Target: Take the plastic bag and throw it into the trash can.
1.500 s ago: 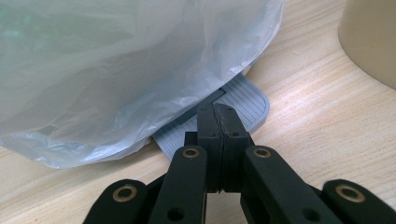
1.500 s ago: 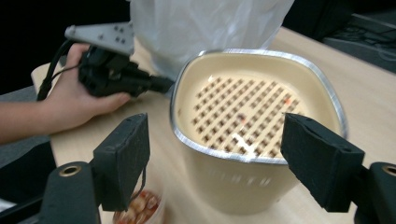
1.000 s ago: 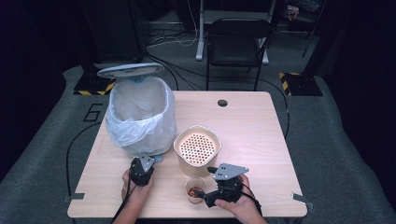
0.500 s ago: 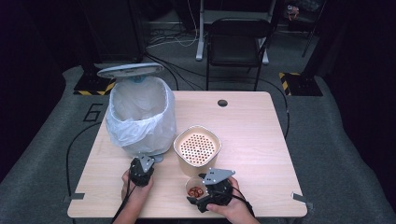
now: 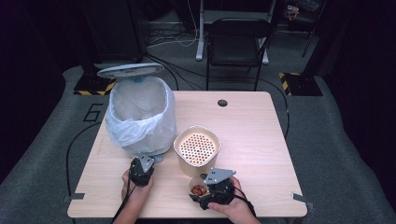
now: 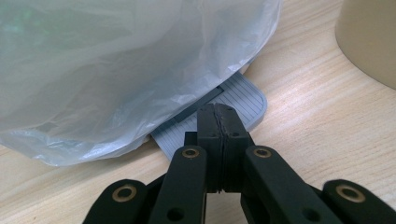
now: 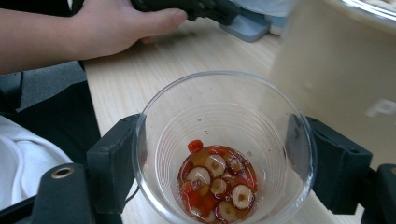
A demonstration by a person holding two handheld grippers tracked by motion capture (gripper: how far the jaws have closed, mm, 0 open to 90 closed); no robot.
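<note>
Right claw [image 7: 219, 154]: closed around a clear plastic cup [image 7: 223, 140], one black jaw seen against each side of its wall; the jaws have just been closing, with the cup between them.
Cup: seen in the high view at the front edge of the counter [image 5: 252, 121], just in front of the beige container [image 5: 197, 150]; it is upright.
Cup contents: a small heap of red and pale round pieces in liquid [image 7: 215, 181] is seen at the bottom.
Left claw [image 6: 219, 116]: fully closed, jaws pressed together with nothing between them; its tip is held over the grey ribbed pedal [image 6: 243, 100] at the foot of the bin.
Bin [image 5: 140, 116]: lined with a translucent white bag, lid raised behind it, placed at the left of the counter.
Beige container: topped by a perforated insert, placed right of the bin.
</note>
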